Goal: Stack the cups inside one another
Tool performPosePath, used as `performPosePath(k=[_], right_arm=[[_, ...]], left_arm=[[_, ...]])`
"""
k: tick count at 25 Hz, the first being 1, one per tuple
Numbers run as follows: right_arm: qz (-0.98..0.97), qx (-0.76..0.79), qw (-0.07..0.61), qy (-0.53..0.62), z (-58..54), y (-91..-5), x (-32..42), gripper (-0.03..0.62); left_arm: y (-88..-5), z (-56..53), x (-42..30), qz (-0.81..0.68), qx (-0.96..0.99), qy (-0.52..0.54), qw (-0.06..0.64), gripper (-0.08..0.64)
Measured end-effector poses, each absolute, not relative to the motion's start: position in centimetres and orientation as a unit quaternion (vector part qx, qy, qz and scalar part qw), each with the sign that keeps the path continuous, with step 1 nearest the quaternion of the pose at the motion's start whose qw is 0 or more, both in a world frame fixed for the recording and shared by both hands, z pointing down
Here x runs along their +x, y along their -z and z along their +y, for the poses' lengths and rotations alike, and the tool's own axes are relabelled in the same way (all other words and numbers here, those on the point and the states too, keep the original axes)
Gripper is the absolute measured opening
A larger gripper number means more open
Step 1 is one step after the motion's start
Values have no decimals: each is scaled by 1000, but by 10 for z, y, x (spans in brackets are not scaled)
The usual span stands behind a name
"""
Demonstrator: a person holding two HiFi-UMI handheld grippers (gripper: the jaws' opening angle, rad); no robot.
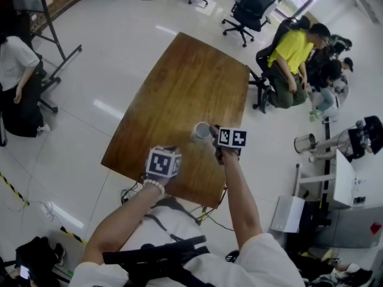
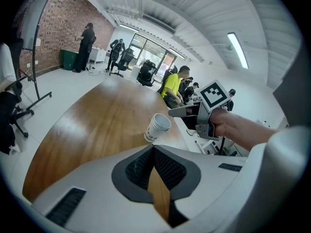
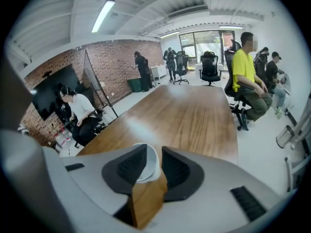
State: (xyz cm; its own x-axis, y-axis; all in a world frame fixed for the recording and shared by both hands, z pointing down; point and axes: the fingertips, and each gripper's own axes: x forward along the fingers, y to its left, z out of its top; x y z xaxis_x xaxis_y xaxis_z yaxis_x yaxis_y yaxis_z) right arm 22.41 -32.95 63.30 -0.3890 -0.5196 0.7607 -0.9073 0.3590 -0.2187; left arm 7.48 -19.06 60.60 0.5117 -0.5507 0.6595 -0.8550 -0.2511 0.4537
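Observation:
A white paper cup (image 1: 202, 130) stands on the brown wooden table (image 1: 179, 76) near its near right edge. In the left gripper view the cup (image 2: 158, 126) shows dark print on its side and leans a little. My right gripper (image 1: 212, 137) is at the cup, its jaws open on either side of it. In the right gripper view the cup (image 3: 146, 164) lies against the left pad with a gap to the right pad. My left gripper (image 1: 170, 150) hovers left of and nearer than the cup, shut (image 2: 153, 149) with nothing in it.
The table's right edge (image 1: 242, 118) runs just beside the cup, with white floor below. A person in yellow (image 1: 293, 52) sits on a chair beyond the far right corner. Office chairs (image 1: 248, 11) stand at the back, and another seated person (image 1: 15, 70) is at far left.

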Motion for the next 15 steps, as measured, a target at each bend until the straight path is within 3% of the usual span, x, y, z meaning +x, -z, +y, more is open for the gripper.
performPosePath(k=[4,9,15], right_arm=[[-768,486,263,-323,-306,-609,228,121],[-753,524,236,-320,-266,-587,238,6],[-737,573,157,-323,-212,-551,243,0]], left_arm=[[-602,-186,61,-454,775,-171,405,-3],[-590,-180,44,-441,790,-146,401,-3],[-580,-157,26,-410,823,-166,357,-3]])
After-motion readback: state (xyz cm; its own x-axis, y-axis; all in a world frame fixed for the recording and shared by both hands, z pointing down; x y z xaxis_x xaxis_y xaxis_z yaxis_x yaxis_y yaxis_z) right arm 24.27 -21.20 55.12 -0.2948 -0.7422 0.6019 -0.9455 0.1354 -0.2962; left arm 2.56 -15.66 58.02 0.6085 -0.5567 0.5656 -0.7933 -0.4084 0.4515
